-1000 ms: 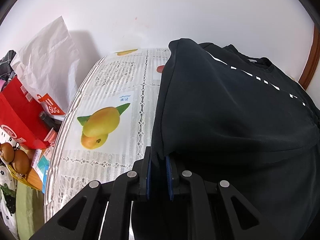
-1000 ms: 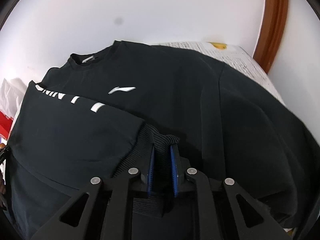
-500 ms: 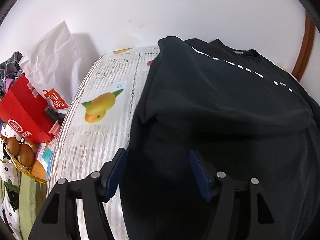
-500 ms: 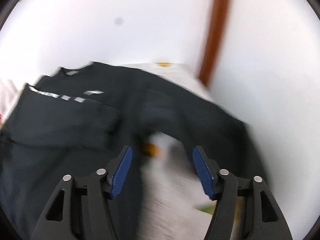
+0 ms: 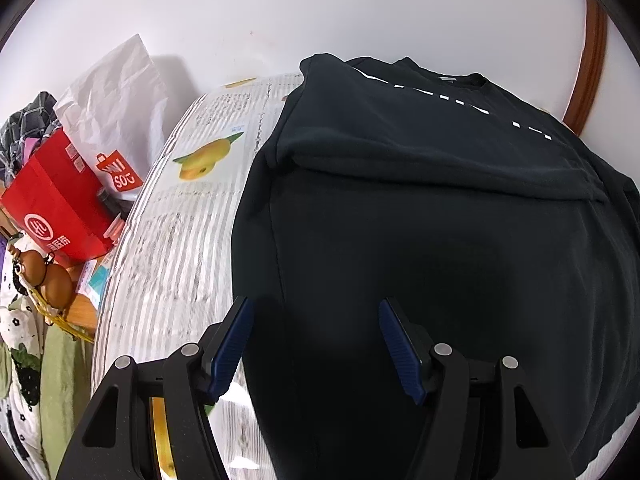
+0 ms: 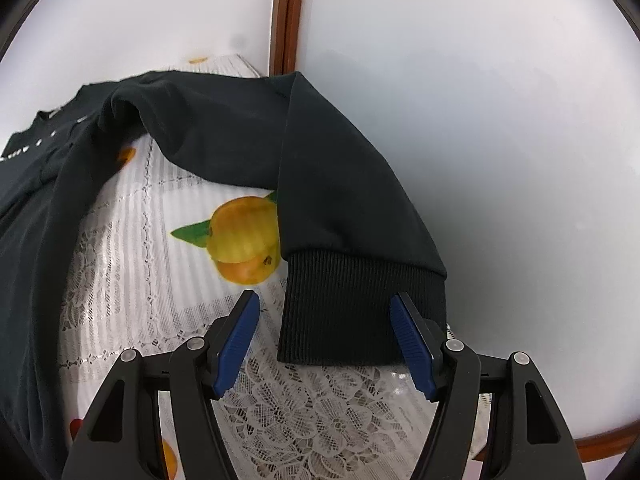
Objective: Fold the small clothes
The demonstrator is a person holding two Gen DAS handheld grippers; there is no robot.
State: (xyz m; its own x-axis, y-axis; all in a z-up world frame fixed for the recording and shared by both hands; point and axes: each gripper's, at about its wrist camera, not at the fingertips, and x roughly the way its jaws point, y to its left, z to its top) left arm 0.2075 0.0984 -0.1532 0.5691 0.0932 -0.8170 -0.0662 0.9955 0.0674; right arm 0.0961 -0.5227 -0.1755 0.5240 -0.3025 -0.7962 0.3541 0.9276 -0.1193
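A black sweatshirt (image 5: 440, 220) lies on a table with a white lace cloth (image 5: 180, 248) printed with mangoes. One sleeve with white lettering is folded across its chest. My left gripper (image 5: 316, 344) is open and empty above the sweatshirt's lower left side. In the right wrist view the other sleeve (image 6: 328, 184) stretches out along the table's right side, ending in a ribbed cuff (image 6: 360, 312). My right gripper (image 6: 326, 340) is open, its fingers either side of the cuff, not holding it.
A red shopping bag (image 5: 60, 216) and a white paper bag (image 5: 120, 108) stand off the table's left edge, with brown gourds (image 5: 48, 280) below. A white wall with brown trim (image 6: 286, 16) runs close along the table's right side.
Both grippers were shut on the sweatshirt one second ago and have let go. The left pulled back toward the hem. The right swung right to the outstretched sleeve's cuff.
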